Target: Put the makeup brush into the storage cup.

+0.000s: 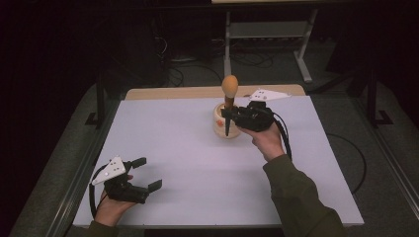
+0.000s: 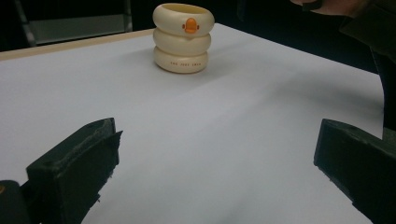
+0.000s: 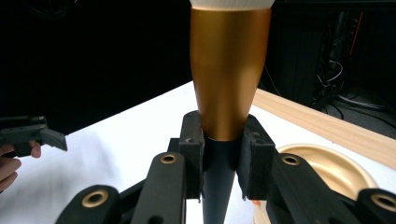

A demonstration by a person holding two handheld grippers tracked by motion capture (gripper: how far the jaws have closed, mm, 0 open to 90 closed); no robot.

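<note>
Fingers of the right gripper are pinched on the dark tapered handle of a brush-like tool, just below its gold-coloured collar; the pads press on the handle from both sides. In the high view the right gripper holds the tool upright, its rounded orange-tan head uppermost and its dark pointed end directed down in front of the cream ringed holder. Whether the tip touches the holder or the worktop cannot be told. The holder, three stacked rings with an orange duck mark, stands toward the far side of the white worktop. Fingers of the left gripper are spread wide with nothing between them. The left gripper sits low near the front left corner of the worktop, well apart from the holder.
</note>
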